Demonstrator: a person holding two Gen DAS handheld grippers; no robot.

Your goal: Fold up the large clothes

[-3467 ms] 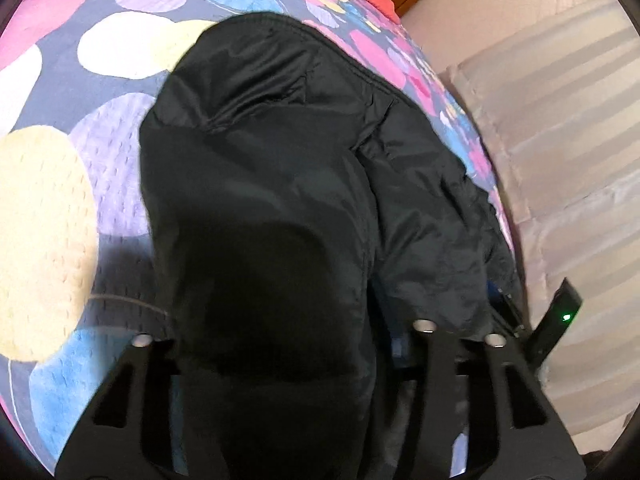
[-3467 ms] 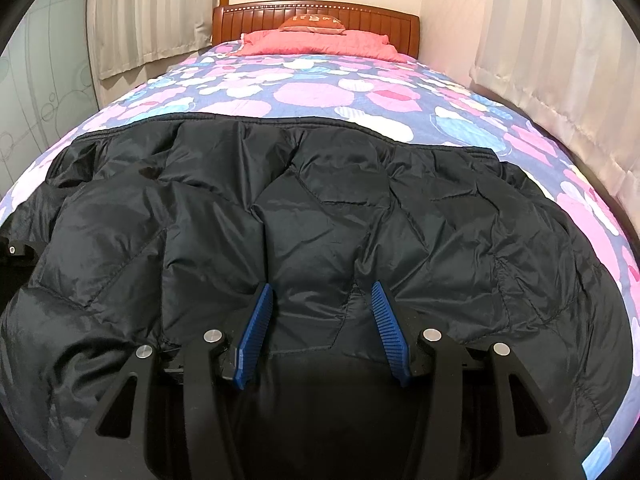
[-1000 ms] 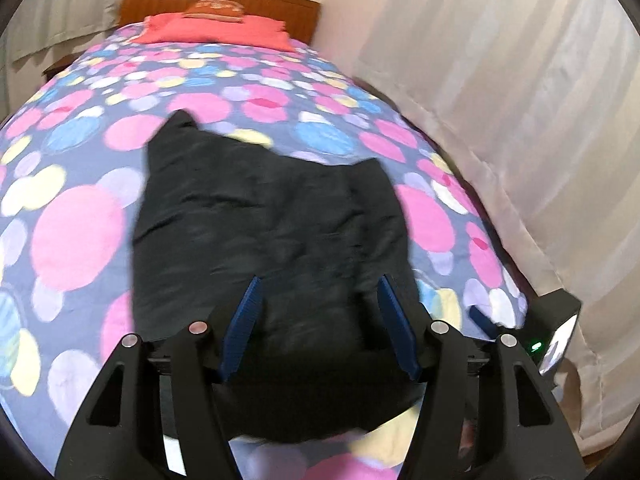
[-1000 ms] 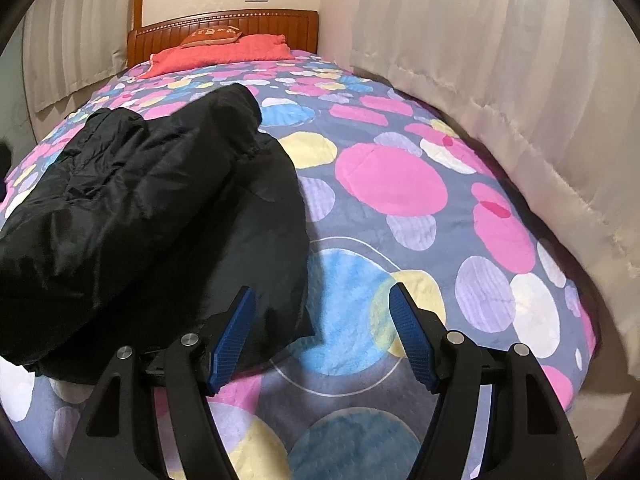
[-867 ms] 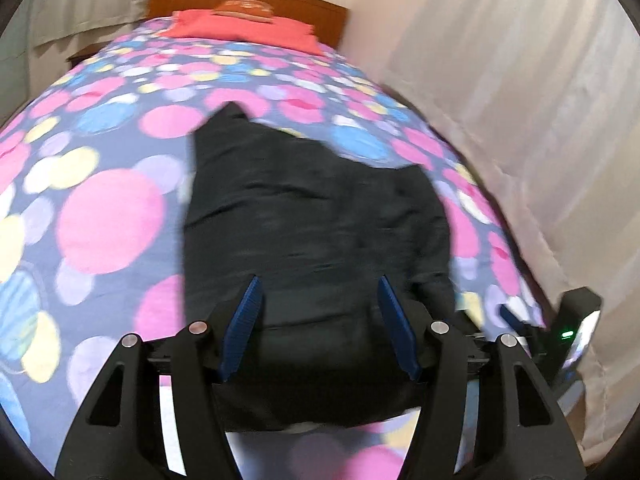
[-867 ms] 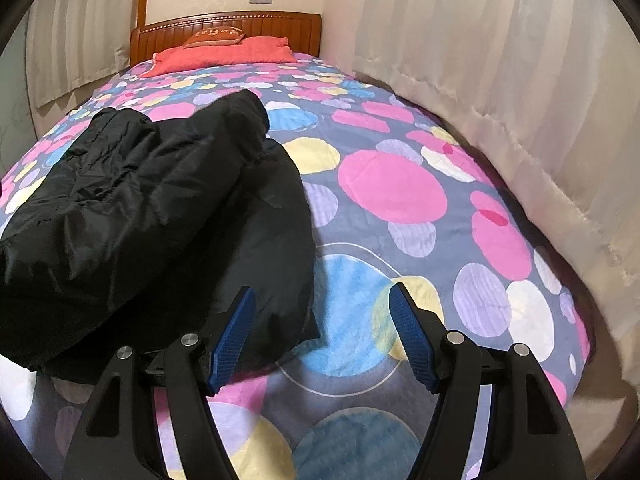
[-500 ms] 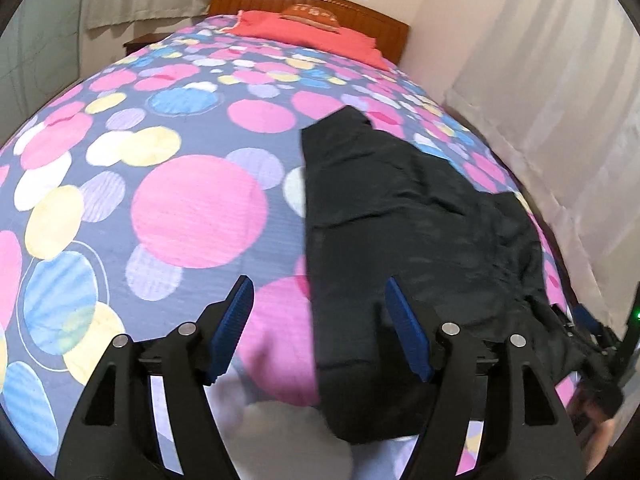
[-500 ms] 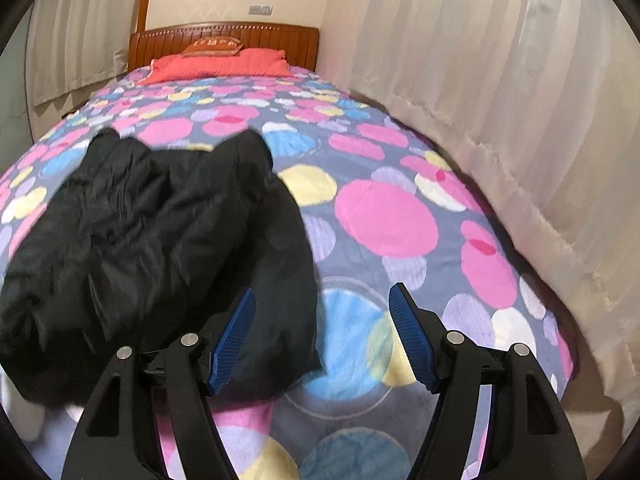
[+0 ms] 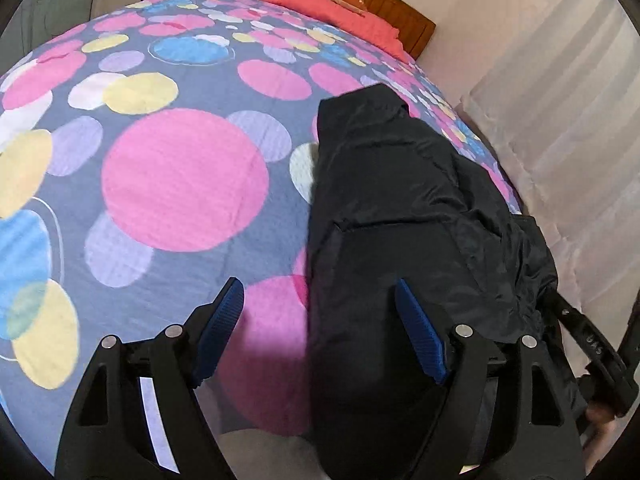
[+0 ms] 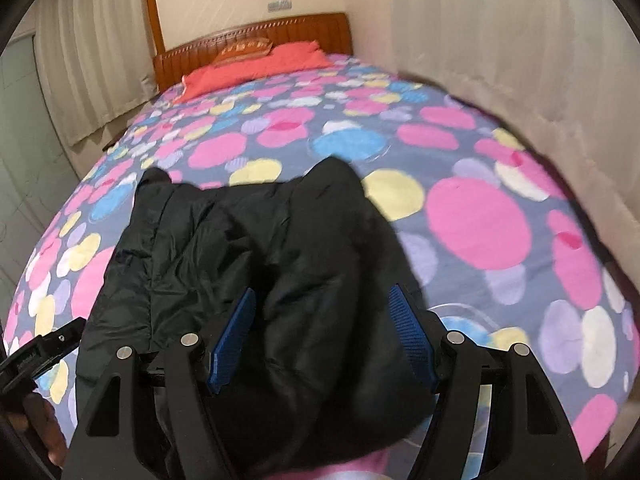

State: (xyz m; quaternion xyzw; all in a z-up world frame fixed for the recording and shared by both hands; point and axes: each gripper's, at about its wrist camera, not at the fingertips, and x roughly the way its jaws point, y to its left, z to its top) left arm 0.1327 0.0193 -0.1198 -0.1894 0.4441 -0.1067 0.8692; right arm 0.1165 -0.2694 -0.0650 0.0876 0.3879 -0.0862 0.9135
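A black puffer jacket (image 9: 400,216) lies folded into a long bundle on the polka-dot bedspread (image 9: 176,176), near the bed's foot. My left gripper (image 9: 320,304) is open and empty, hovering over the jacket's left edge. My right gripper (image 10: 322,312) is open and empty, above the near end of the jacket (image 10: 280,248). The other gripper shows at the right edge of the left wrist view (image 9: 592,352) and at the left edge of the right wrist view (image 10: 36,356).
A red pillow (image 10: 256,66) and a wooden headboard (image 10: 248,36) are at the far end of the bed. Pale curtains (image 10: 500,80) hang along the bed's right side. The bedspread (image 10: 476,216) stretches out right of the jacket.
Both grippers let go of the jacket and pulled back. The left one swung left and now sits lower over the jacket's left edge. The right one moved left, over the jacket's near end.
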